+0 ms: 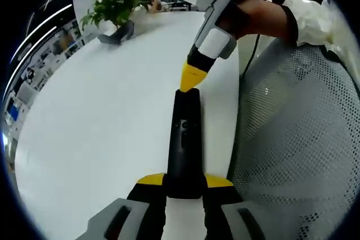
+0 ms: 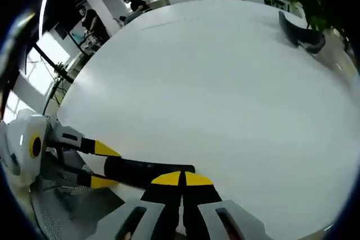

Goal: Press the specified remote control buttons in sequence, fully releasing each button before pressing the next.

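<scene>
My left gripper (image 1: 183, 186) has its two yellow-tipped jaws clamped on the near end of the black remote control (image 1: 184, 144), one jaw on each long side, so the remote sticks straight out ahead of me, its length running along the white table (image 1: 101, 116) close to that table's right edge. A small cluster of buttons shows partway up the remote's top face.

My right gripper (image 1: 190, 78) comes down from above in the left gripper view, its jaws pressed together into a single yellow point. That point sits at the far end of the remote, touching or just short of its top face; I cannot tell which. A hand (image 1: 264, 18) in a white sleeve holds it.

In the right gripper view, my right gripper (image 2: 181, 179) shows the same closed jaws, their yellow tips meeting with no gap, lying over the far end of the remote control (image 2: 147, 171). The left gripper (image 2: 97, 164) reaches in from the left there, its yellow tips on either side of the remote.

At the far corner of the table stands a potted plant (image 1: 115, 7) with a dark curved object (image 1: 115, 35) beside it. A white mesh chair back (image 1: 304, 139) sits just off the table's right edge.
</scene>
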`<state>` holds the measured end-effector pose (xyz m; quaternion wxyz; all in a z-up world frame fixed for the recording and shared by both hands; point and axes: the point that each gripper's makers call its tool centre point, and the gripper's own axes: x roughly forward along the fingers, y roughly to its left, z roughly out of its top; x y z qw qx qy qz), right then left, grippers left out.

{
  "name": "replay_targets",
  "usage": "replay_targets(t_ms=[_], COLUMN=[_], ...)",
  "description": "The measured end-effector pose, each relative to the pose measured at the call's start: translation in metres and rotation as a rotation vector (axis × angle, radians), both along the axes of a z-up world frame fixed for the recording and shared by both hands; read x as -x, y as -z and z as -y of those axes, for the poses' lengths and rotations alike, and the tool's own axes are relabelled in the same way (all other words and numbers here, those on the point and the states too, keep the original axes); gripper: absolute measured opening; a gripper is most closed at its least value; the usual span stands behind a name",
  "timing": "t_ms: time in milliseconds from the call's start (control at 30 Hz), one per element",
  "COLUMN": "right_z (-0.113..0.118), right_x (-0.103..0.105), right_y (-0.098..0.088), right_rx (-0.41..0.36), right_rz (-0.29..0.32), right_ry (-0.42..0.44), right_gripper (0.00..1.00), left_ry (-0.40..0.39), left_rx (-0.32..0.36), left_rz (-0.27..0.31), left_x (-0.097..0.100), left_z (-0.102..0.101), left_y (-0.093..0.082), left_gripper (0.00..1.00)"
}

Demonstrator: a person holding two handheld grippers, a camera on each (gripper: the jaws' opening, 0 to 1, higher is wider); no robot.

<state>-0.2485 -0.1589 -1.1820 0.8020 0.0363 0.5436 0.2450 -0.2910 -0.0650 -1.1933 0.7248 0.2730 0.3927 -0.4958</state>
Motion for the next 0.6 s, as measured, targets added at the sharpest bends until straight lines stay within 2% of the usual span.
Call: replay_targets(t_ms=[33, 67, 167, 267, 300, 467, 600], right_z=[0.0008, 0.0006, 0.0020, 0.0018, 0.0019, 0.0010, 0.0010], right_x=[0.0035, -0.0013, -0.0001, 0.0002, 0.0001, 0.0003, 0.0001], right_y=[0.0027, -0.0004, 0.0007, 0.0007, 0.0004, 0.0004, 0.0004], right_rx=[0.002, -0.014, -0.029, -0.046, -0.056, -0.075, -0.075], right_rz=[-0.027, 0.001, -0.019, -0.023, -0.023, -0.022, -0.018], right_ry=[0.005, 0.016, 0.025, 0.034, 0.038, 0.054, 0.063], right_gripper=[0.00, 0.00, 0.00, 0.00, 0.00, 0.00, 0.00], left_ry=[-0.002, -0.001, 0.009, -0.028, -0.047, -0.042, -0.042], left_rx=[0.004, 0.010, 0.049, 0.110, 0.124, 0.134, 0.187], left_rz=[0.002, 0.009, 0.052, 0.086, 0.079, 0.081, 0.070], left_x=[0.0003, 0.0010, 0.0016, 0.0015, 0.0036, 0.0039, 0.0029], left_z=[0.0001, -0.0004, 0.0000, 0.0009, 0.0013, 0.0013, 0.0007], left_y=[0.0000, -0.0002, -0.0011, -0.0024, -0.0022, -0.0018, -0.0014], left_gripper=[0.24, 0.24, 0.24, 0.24, 0.24, 0.24, 0.24])
